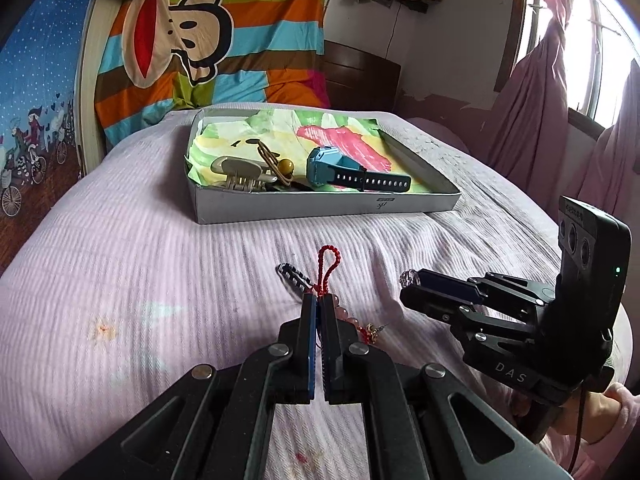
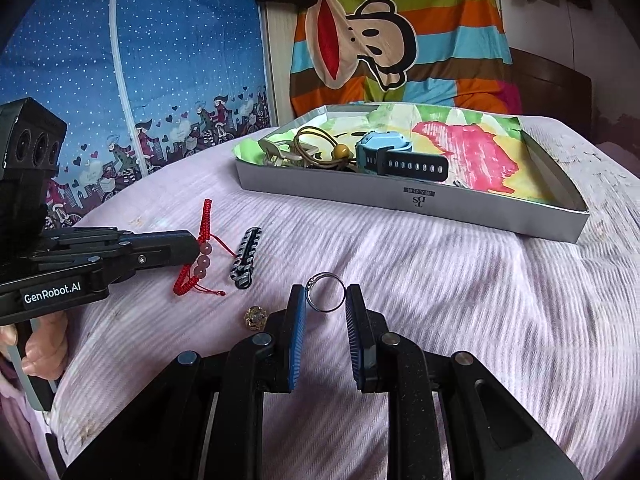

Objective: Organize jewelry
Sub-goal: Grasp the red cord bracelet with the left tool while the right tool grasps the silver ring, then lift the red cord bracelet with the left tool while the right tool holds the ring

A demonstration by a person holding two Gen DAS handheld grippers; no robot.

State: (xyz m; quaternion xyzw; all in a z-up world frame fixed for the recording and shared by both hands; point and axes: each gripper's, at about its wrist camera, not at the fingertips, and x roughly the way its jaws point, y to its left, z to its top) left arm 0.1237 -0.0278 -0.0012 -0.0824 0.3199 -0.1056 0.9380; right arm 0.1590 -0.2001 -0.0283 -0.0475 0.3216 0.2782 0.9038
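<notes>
Gripping: left gripper (image 1: 319, 300) pinches the bracelet (image 2: 199, 258) at its cord, just above the bed (image 2: 440, 280).
Bracelet: light, limp; beads dangle.
Ring (image 2: 325, 292): held between right gripper (image 2: 322, 300) pads; hard, slippery, likely to pop out.
Box (image 2: 420, 200): well apart.

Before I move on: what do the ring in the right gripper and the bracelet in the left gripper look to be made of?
Ring: thin bright metal, probably silver-toned, polished; it glints and has a small setting on top. Bracelet: braided red cord, matte, strung with three pale pink translucent beads, stone or glass by the look; I cannot tell which.
</notes>
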